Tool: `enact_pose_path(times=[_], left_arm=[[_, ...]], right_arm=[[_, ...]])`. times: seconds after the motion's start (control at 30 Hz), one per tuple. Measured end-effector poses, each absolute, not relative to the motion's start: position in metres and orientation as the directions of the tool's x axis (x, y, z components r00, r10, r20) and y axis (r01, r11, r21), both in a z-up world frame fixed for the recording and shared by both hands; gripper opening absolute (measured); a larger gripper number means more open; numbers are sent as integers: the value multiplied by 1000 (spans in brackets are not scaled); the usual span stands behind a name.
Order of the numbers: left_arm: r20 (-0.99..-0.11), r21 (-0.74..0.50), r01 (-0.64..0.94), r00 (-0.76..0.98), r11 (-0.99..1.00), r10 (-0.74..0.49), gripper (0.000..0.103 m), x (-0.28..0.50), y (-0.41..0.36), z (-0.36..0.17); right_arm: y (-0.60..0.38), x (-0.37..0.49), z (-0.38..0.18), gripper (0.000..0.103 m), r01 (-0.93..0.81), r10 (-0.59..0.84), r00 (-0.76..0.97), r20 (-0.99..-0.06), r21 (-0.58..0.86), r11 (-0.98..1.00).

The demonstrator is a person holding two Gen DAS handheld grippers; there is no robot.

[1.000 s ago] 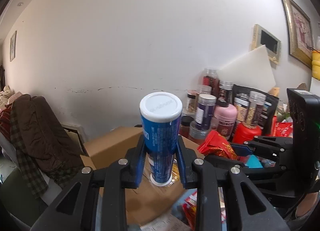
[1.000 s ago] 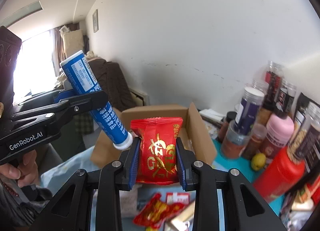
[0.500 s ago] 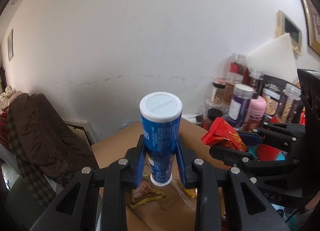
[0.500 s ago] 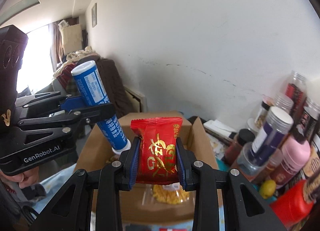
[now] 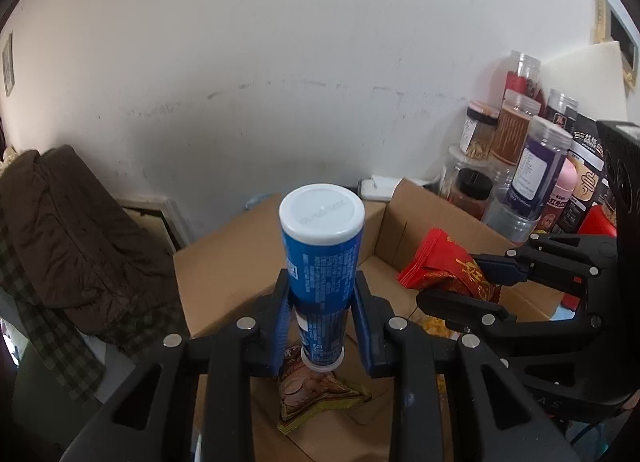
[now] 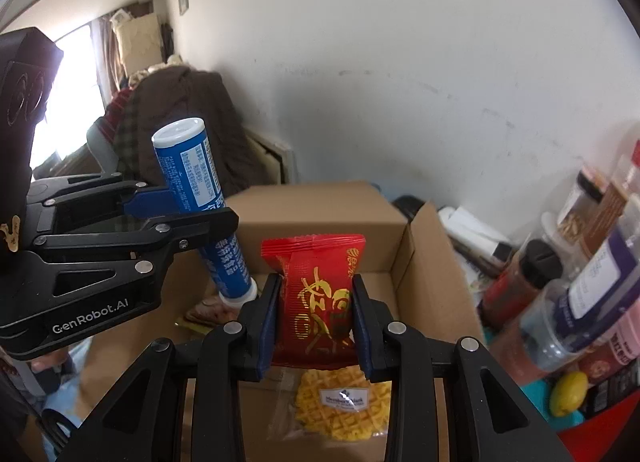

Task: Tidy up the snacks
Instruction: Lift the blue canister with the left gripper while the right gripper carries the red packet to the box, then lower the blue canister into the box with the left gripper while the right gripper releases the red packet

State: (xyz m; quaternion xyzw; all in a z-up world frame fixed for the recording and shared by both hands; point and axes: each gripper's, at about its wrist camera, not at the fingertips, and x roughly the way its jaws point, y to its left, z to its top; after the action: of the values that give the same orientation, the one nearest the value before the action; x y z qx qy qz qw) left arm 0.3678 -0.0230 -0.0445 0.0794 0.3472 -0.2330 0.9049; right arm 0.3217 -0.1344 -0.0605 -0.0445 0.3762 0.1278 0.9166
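Over the cardboard box [image 6: 424, 270], both grippers hover level, gripping snacks.

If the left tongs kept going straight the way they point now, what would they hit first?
Probably the brown snack packet on the cardboard box floor: the blue tube held in the left tongs has its lower end just over it. Whether they already touch is unclear.
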Motion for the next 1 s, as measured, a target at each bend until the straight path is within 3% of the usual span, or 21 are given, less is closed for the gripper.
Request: enact_pose_path(times=[0.43, 0.7, 0.87, 1.0], left_arm=[[-701, -126, 545, 542, 829, -463, 28, 381, -37, -59], [-771, -82, 532, 502, 843, -392, 28, 389, -47, -73], [-777, -79, 525, 500, 848, -382, 28, 387, -44, -76], [-796, -88, 515, 478, 853, -371, 28, 387, -44, -76]], right_arm=[[-144, 340, -90, 32, -254, 184, 628, -756, 24, 967], [-148, 346, -102, 33, -241, 176, 593, -786, 36, 970], [-151, 345, -105, 50, -222, 145, 584, -799, 15, 975], [-154, 344, -100, 51, -210, 134, 587, -798, 10, 978]])
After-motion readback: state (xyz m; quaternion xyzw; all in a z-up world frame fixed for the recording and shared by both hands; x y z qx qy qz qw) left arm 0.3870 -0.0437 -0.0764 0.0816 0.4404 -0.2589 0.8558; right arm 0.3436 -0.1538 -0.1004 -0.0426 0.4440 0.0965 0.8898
